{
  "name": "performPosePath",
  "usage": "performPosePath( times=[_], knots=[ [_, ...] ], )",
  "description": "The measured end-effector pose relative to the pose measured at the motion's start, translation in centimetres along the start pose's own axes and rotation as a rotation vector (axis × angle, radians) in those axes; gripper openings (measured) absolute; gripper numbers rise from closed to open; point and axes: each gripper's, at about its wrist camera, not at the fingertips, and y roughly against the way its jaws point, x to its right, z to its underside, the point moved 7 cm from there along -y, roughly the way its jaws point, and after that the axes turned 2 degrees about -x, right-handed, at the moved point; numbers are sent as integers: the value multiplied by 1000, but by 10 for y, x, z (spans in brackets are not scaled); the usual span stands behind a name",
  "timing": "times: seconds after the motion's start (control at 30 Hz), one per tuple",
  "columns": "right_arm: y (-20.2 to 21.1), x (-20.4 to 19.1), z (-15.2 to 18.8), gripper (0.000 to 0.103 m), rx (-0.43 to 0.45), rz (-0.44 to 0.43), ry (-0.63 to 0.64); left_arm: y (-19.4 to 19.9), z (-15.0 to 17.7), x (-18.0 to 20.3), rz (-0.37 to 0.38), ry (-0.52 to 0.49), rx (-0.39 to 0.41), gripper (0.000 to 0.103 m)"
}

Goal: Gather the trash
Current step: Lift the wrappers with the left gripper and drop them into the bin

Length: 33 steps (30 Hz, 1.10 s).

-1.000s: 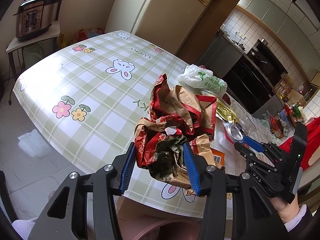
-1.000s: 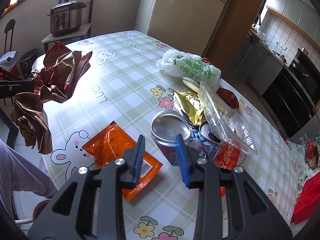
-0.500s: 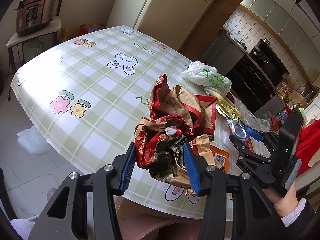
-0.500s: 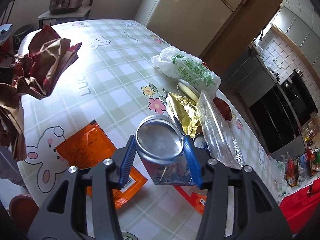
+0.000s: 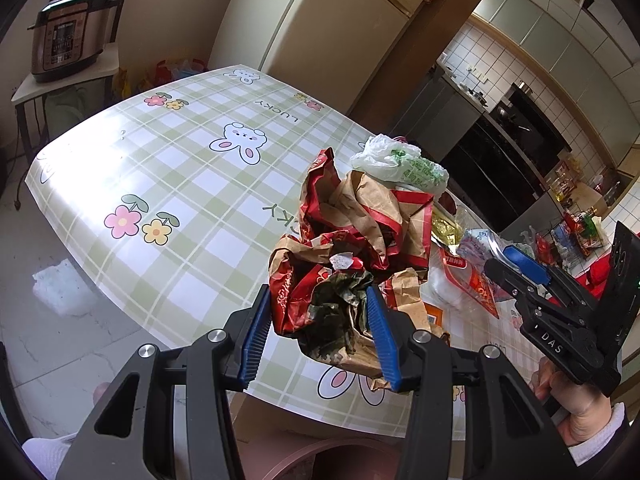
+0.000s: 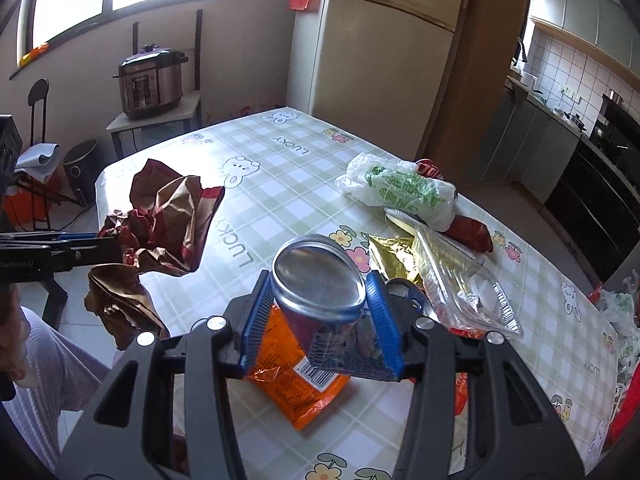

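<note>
My left tool (image 5: 318,330) clamps a crumpled paper bag (image 5: 352,248); my right tool (image 6: 320,320) grips a drink can (image 6: 324,300) above the desk (image 6: 288,192), over an orange wrapper (image 6: 296,384).

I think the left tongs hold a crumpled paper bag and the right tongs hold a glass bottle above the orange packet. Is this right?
Not quite. The right tongs hold a metal can, not a glass bottle; the right wrist view shows its shiny round end. The rest stands: the can is above the orange packet, and the left tongs hold the crumpled paper bag.
</note>
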Motion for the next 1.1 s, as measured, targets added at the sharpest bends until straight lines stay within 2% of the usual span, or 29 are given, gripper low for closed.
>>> performPosePath(
  times=[0.37, 0.6, 0.8, 1.1],
  knots=[
    [64, 1, -4, 49, 103, 5, -55, 33, 6, 17, 5, -65, 24, 46],
    [120, 11, -1, 49, 187, 13, -132, 57, 15, 35, 18, -121, 40, 46],
    [170, 11, 16, 49, 245, 27, -173, 77, 33, 63, 45, -199, 32, 46],
    [222, -4, 46, 49, 316, 13, -232, 102, 83, 83, 44, -300, 1, 46]
  ],
)
